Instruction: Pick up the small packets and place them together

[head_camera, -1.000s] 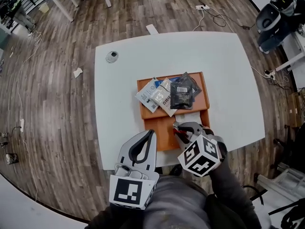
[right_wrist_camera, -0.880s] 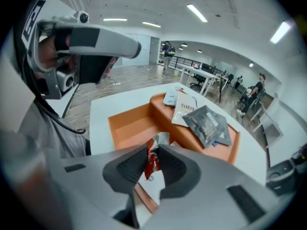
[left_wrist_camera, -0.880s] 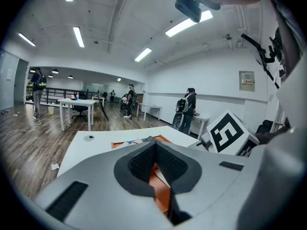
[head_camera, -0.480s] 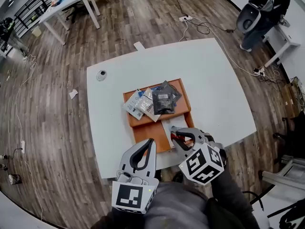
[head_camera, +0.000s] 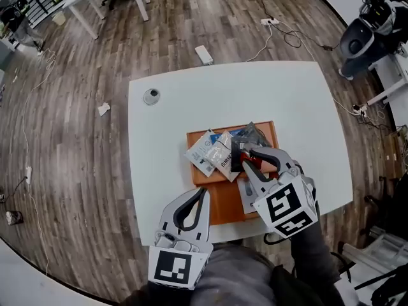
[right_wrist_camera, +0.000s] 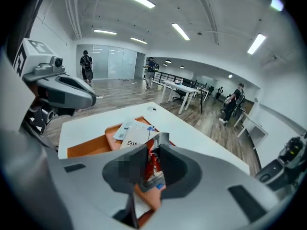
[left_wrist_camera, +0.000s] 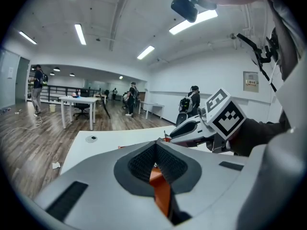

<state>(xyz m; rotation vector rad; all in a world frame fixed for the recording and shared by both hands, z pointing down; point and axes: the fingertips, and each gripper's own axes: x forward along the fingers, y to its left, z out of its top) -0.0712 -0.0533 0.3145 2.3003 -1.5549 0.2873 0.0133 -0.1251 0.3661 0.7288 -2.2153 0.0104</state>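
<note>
An orange tray lies on the white table. At its far end is a pile of small packets: a white one, a beige one and a dark one. My right gripper hovers over this pile, shut on a red packet with a silver edge. In the right gripper view the red packet stands upright between the jaws, with the pile just beyond. My left gripper hangs at the tray's near end, shut and holding nothing. Its view shows the tray under the jaws.
A small round object sits near the table's far left corner. A white slip lies at the tray's right side. On the wooden floor are a white power strip, cables and a scrap of paper. People stand far off.
My right gripper has moved forward from the tray's near end to above the packet pile, carrying the red packet. The left gripper has stayed where it was.
</note>
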